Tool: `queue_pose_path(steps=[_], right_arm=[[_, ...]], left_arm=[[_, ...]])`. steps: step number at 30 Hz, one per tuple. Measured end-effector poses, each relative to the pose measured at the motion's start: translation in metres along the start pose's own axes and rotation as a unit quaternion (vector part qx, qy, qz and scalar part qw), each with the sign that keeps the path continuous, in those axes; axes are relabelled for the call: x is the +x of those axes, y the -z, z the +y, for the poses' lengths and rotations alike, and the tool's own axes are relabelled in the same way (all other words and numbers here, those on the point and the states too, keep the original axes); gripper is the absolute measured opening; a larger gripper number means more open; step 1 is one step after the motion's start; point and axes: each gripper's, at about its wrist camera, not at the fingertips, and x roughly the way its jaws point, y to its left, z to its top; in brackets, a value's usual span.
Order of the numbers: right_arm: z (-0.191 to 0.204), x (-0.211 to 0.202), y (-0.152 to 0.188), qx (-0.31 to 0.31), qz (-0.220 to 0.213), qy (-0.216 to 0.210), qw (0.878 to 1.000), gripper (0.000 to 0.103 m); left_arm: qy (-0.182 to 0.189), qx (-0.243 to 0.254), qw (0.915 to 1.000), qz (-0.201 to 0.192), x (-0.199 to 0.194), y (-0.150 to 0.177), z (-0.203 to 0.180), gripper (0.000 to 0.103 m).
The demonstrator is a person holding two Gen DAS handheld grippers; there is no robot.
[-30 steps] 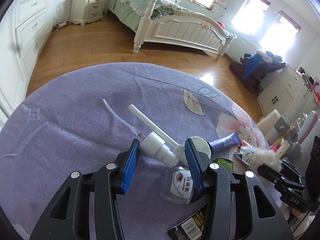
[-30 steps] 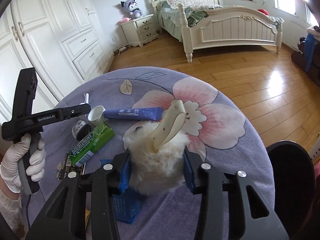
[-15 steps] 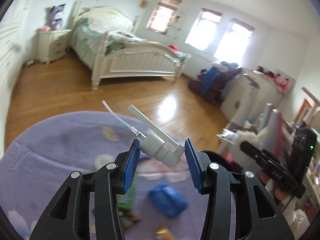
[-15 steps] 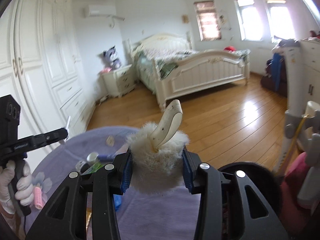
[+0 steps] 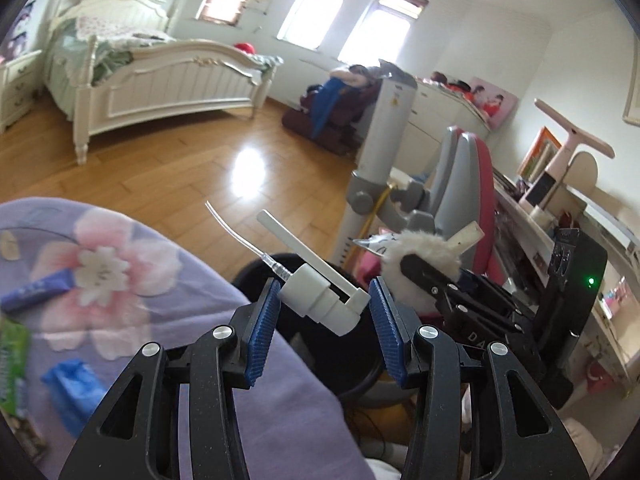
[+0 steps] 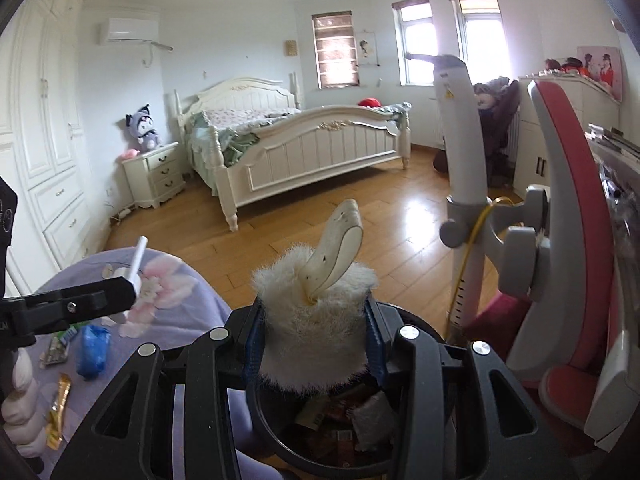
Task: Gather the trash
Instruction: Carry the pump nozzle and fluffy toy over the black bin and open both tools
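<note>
Carrying step, near its end: two pieces of trash lifted off the tabletop and brought over to the bin.

Round tabletop under a lilac cloth with pink flowers [image 5: 132, 280], its right-hand edge curving just beside the round black trash bin [image 6: 280, 432] on the wooden floor. Bin already partly filled with wrappers and scraps, as seen in the right wrist view.

Right gripper [image 6: 314, 344], jaws clamped on a fluffy white fur piece with a cream plastic horn-shaped part sticking up from it [image 6: 316, 320]; held right above the bin's open mouth. Left gripper [image 5: 322, 320], jaws closed on a white plastic pump-spray head with a long nozzle arm and a thin clear dip tube [image 5: 320, 300], the head lying slantwise between the blue ribbed pads; held over the tabletop's edge with the bin's dark rim showing just behind it.

Still left on the cloth toward the near-left edge: a crumpled blue plastic bag [image 6: 93, 348], a green gum packet [image 5: 12, 364], a dark blue tube [image 5: 34, 292], a small yellow sachet [image 6: 60, 412] and a few other wrappers.

Next move, as judged: part the right jaws so the fur piece drops straight in, nothing more needed there. Left side likely to need a little more travel toward the bin's middle before release, since the long nozzle and tube could catch on the rim or tip back onto the cloth. Then back for the remaining litter.
</note>
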Motion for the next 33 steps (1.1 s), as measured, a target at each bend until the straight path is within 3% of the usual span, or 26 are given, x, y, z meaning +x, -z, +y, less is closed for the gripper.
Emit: queue_pose_path(steps=[14,17,19,20,21,26,33], right_arm=[[-0.038,0.021,0.017,0.030,0.024,0.008,0.999,0.044],[-0.044,0.021,0.019,0.039,0.029,0.011,0.999,0.052],[-0.045,0.021,0.020,0.041,0.033,0.015,0.998,0.066],[-0.046,0.019,0.021,0.043,0.033,0.016,0.998,0.068],[-0.046,0.018,0.021,0.045,0.033,0.016,0.998,0.071],[-0.040,0.011,0.021,0.046,0.037,0.003,0.998,0.071],[0.009,0.005,0.007,0.006,0.044,-0.056,0.997,0.071]], left_arm=[[-0.009,0.024,0.9984,0.051,0.071,-0.002,-0.019,0.047],[-0.021,0.037,0.9973,0.059,0.080,-0.004,-0.025,0.048],[-0.035,0.041,0.9967,0.060,0.080,-0.005,-0.025,0.062],[-0.043,0.040,0.9967,0.056,0.078,-0.005,-0.025,0.078],[-0.052,0.038,0.9967,0.049,0.073,-0.005,-0.024,0.084],[-0.068,0.022,0.9966,0.041,0.043,-0.007,-0.013,0.084],[-0.116,-0.013,0.9930,0.017,-0.037,-0.004,0.025,0.084]])
